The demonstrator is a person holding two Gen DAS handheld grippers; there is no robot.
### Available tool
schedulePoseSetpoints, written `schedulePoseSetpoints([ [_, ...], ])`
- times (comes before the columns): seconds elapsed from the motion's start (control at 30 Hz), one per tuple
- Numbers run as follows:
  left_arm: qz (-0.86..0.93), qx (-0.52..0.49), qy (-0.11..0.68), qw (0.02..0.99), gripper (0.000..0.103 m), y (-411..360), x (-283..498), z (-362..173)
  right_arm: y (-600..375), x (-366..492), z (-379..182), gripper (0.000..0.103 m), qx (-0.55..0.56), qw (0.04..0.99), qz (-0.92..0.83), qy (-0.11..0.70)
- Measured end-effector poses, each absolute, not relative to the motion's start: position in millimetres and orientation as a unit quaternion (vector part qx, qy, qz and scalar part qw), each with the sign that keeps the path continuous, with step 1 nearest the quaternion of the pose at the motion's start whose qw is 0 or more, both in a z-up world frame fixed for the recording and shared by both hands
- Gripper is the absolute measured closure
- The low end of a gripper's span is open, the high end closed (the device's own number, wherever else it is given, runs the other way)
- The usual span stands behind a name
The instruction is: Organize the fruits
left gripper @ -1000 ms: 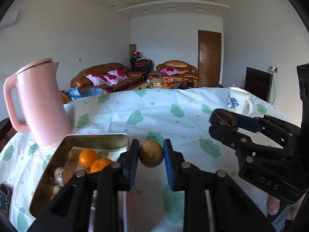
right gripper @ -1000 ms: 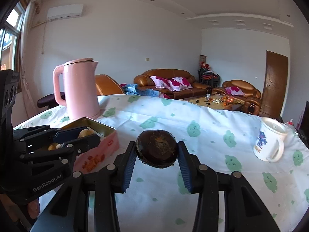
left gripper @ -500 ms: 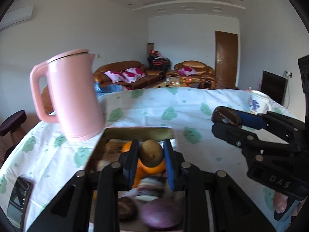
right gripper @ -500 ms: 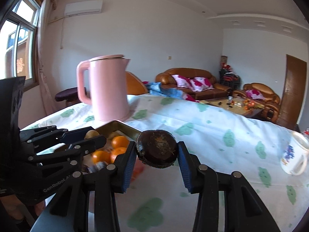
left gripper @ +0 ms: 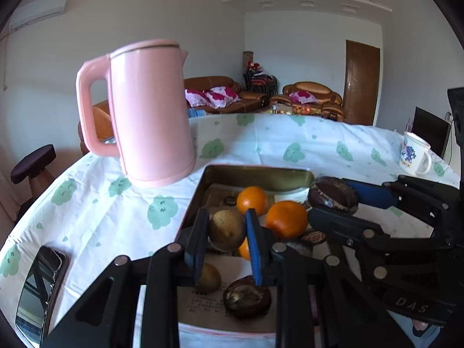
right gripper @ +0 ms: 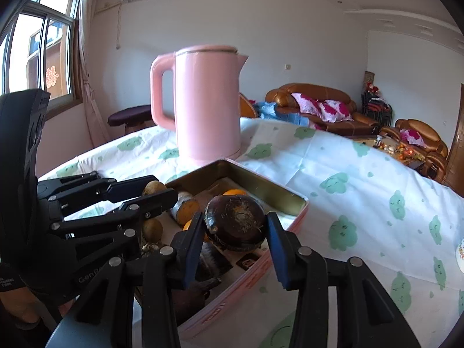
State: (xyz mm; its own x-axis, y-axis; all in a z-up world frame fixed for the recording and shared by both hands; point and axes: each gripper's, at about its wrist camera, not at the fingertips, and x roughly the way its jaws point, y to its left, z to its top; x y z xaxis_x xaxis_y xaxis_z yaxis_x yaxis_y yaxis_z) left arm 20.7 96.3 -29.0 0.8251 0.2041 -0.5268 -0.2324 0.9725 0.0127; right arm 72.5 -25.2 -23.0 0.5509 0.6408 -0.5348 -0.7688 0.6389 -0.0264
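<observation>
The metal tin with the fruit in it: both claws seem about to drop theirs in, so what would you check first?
1. Left gripper clamps the brown kiwi-like fruit: ok.
2. Right gripper clamps the dark round fruit: ok.
3. Both fruits over the tin: ok.
4. Free spot below, among the oranges: cannot tell.
5. Pink kettle clear of both grippers: ok.

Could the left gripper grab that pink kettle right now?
Probably not. The left gripper is shut on a brown kiwi-like fruit over the metal tray; the pink plastic kettle also looks too wide.
</observation>
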Motion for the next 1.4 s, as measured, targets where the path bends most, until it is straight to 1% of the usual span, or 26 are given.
schedulePoseSetpoints([
  [0.33,0.108,-0.024,0.287,0.951,0.073,97.3,20.2,-32.9,-13.7,75.1,-39.0,0.058,-0.145,0.852,0.415,0.283],
  [0.37,0.109,-0.024,0.287,0.951,0.072,97.7,20.1,-32.5,-13.8,75.1,-39.2,0.057,-0.144,0.853,0.415,0.283],
  [0.43,0.114,-0.027,0.284,0.952,0.067,99.2,17.9,-31.5,-15.7,74.8,-38.0,0.050,-0.143,0.857,0.409,0.279],
  [0.47,0.117,-0.030,0.283,0.952,0.062,100.5,16.5,-30.6,-17.3,74.9,-37.0,0.049,-0.141,0.858,0.408,0.277],
  [0.5,0.120,-0.033,0.279,0.952,0.055,102.2,14.3,-28.7,-19.3,74.8,-35.7,0.045,-0.138,0.860,0.407,0.276],
  [0.53,0.123,-0.036,0.274,0.953,0.051,103.4,12.1,-26.6,-22.3,74.9,-33.7,0.042,-0.132,0.862,0.406,0.274],
  [0.6,0.124,-0.042,0.262,0.956,0.039,105.0,7.2,-21.0,-26.2,75.1,-29.1,0.041,-0.124,0.865,0.404,0.271],
  [0.67,0.124,-0.045,0.252,0.959,0.034,103.9,3.1,-14.9,-32.2,73.1,-22.8,0.040,-0.116,0.870,0.401,0.263],
  [0.8,0.115,-0.041,0.235,0.964,0.028,98.0,-4.1,-2.5,-43.6,67.3,-12.8,0.039,-0.111,0.879,0.391,0.251],
  [0.93,0.106,-0.038,0.220,0.969,0.025,91.0,-11.0,7.1,-59.4,60.5,-5.2,0.038,-0.113,0.894,0.362,0.237],
  [1.0,0.104,-0.038,0.214,0.971,0.019,88.2,-14.4,10.7,-68.6,57.1,-0.4,0.037,-0.114,0.906,0.338,0.227],
  [1.03,0.104,-0.038,0.211,0.971,0.017,86.8,-15.6,11.8,-73.4,55.9,2.2,0.035,-0.112,0.910,0.330,0.223],
  [1.07,0.105,-0.037,0.208,0.972,0.011,85.6,-16.3,12.8,-79.5,53.8,6.1,0.033,-0.107,0.916,0.321,0.216],
  [1.1,0.105,-0.035,0.205,0.972,0.010,83.5,-17.0,13.9,-83.0,52.6,8.5,0.032,-0.105,0.918,0.318,0.212],
  [1.27,0.100,-0.030,0.200,0.974,0.009,76.5,-20.4,19.5,-96.1,44.9,20.0,0.032,-0.099,0.926,0.307,0.195],
  [1.37,0.100,-0.027,0.196,0.975,0.004,73.6,-21.7,21.7,-99.4,41.1,23.6,0.031,-0.098,0.928,0.305,0.191],
  [1.4,0.100,-0.026,0.196,0.975,0.004,72.7,-21.7,21.8,-100.0,40.4,24.3,0.031,-0.098,0.928,0.305,0.190],
])
